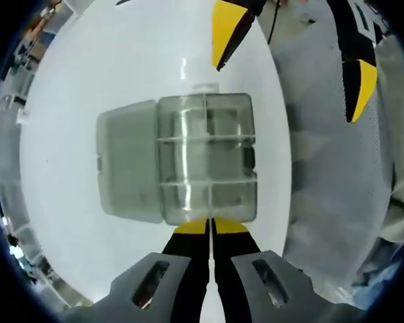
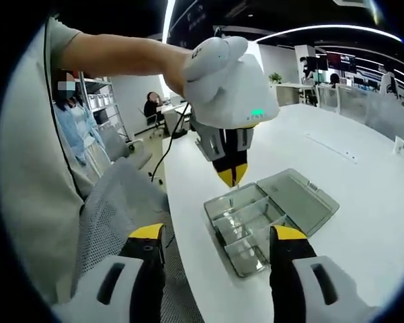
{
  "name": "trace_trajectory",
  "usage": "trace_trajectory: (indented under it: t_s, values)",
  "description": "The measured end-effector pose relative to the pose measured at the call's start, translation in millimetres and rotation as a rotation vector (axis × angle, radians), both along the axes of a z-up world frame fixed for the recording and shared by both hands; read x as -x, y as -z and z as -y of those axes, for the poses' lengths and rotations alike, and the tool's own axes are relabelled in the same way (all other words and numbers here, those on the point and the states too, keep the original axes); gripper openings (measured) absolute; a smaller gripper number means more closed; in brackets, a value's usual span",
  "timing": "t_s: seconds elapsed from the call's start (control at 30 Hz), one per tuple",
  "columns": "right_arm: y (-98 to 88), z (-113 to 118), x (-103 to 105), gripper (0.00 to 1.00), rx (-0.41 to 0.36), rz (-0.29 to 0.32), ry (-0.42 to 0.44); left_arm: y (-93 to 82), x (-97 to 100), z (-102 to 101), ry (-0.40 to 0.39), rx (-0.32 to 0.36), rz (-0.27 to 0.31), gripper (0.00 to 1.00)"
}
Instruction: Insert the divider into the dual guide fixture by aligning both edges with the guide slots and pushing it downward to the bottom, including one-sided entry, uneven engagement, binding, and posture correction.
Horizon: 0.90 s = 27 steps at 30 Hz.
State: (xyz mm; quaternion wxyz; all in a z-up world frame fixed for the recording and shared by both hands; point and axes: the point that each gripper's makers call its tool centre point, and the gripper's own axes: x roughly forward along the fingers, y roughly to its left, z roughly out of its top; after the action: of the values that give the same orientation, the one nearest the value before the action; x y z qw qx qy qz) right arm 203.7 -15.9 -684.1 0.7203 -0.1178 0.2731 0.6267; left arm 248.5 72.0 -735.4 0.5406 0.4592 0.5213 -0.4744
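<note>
Left gripper view: The left claw (image 1: 211, 227) rises from the bottom of the view with its yellow-tipped jaws nearly together, a thin gap between them. A thin clear piece, likely the divider (image 1: 211, 243), runs edge-on in that gap, but it is hard to make out; whether the jaws press on it cannot be told for certain. Directly ahead of the jaw tips, touching or just over them, is the clear plastic box (image 1: 207, 158), the dual guide fixture, on the white tabletop (image 1: 87, 269). Its interior is split by clear partitions into several compartments. Its open lid (image 1: 126, 161) lies flat to the left of the claw line, hinged to the box. The right claw (image 1: 292, 60) enters at the top right, its two yellow tips well apart, above the far side of the box and not touching it.

Right gripper view: The right claw (image 2: 217, 237) stands wide, nothing between its jaws. Ahead and between the jaws lies the box (image 2: 245, 225) with its lid (image 2: 297, 196) open to the right. The left claw (image 2: 232, 173) points down at the box's far-left edge, jaws narrow, held by a person's hand (image 2: 215, 57) in a white glove. A grey mesh chair (image 2: 114, 202) stands left of the claw, beside the tabletop (image 2: 363, 222).
</note>
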Motion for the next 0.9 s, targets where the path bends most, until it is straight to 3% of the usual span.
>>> trace_trajectory:
  t_s: [0.4,0.9]
  values:
    - [0.0,-0.1,0.0,0.60,-0.004,-0.003,0.003,3.6,1.4,1.5,0.041,-0.046,0.000,0.00]
    - [0.3,0.7,-0.1,0.60,-0.007,-0.005,0.005,1.7,-1.5,0.4,0.012,-0.042,0.000,0.00]
